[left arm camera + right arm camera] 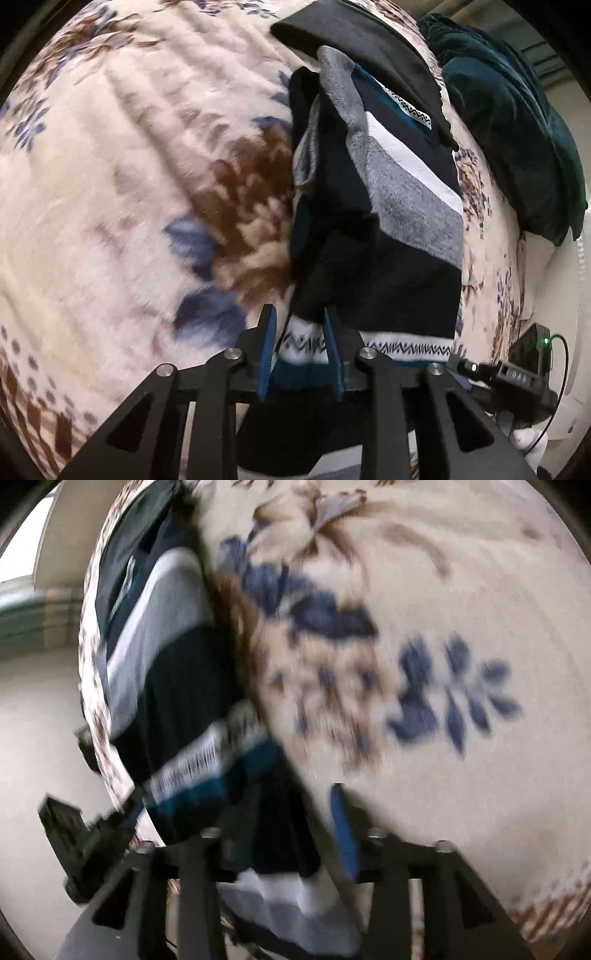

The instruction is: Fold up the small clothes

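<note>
Tilting steeply down, left tongs [300, 325] pinching striped garment [388, 206], right tongs [291, 808] spread around it, floral blanket [129, 166]

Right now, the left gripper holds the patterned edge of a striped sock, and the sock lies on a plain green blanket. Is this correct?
Not quite. The left gripper does hold the patterned edge of the striped sock, but the blanket under it is cream with blue and brown flowers, not plain green. The left wrist view shows this.
</note>
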`<act>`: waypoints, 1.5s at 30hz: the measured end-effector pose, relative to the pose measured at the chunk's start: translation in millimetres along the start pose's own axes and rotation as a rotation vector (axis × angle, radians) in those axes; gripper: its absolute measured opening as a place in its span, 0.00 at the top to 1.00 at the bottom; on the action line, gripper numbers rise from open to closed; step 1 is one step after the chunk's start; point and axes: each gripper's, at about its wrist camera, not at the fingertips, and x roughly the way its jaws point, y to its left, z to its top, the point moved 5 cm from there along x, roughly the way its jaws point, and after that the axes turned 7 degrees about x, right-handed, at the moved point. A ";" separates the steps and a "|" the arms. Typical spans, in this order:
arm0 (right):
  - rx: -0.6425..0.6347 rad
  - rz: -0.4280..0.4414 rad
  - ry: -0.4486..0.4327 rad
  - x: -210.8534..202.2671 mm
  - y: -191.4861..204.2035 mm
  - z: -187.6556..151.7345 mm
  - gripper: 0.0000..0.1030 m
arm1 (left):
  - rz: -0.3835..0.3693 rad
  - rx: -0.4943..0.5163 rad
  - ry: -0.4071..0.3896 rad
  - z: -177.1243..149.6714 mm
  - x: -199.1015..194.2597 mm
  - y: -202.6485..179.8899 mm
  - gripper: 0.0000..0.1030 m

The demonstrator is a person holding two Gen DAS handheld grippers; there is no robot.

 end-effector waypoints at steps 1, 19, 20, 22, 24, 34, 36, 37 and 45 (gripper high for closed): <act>0.000 0.023 0.009 4.5 3.1 5.3 0.56 | 0.003 0.012 0.007 2.6 5.2 -2.9 0.77; -0.033 -0.010 0.021 -27.4 2.2 -6.1 0.57 | -0.001 -0.018 -0.030 -11.7 -22.1 -2.9 0.67; -0.044 -0.012 0.018 -36.1 -0.3 -13.0 0.49 | -0.018 -0.018 -0.031 -22.9 -33.4 -4.0 0.60; -0.057 -0.026 0.022 -46.5 -5.9 -30.3 0.43 | -0.031 -0.026 -0.029 -43.9 -47.1 -3.3 0.43; -0.051 -0.058 0.062 -50.3 -18.8 -58.2 0.43 | -0.036 -0.040 -0.012 -72.1 -58.0 4.1 0.43; -0.038 -0.201 0.125 -27.2 -79.1 -172.4 0.43 | -0.007 -0.055 0.119 -182.3 -39.3 31.9 0.43; -0.046 -0.242 0.115 -22.7 -89.0 -187.7 0.43 | -0.008 -0.048 0.126 -189.8 -31.0 29.1 0.43; -0.054 -0.252 0.118 -19.2 -92.7 -193.2 0.43 | -0.010 -0.041 0.119 -192.8 -29.2 28.5 0.45; -0.071 -0.309 0.051 1.8 -95.6 -219.2 0.93 | -0.005 0.046 0.026 -199.0 -34.2 18.8 0.91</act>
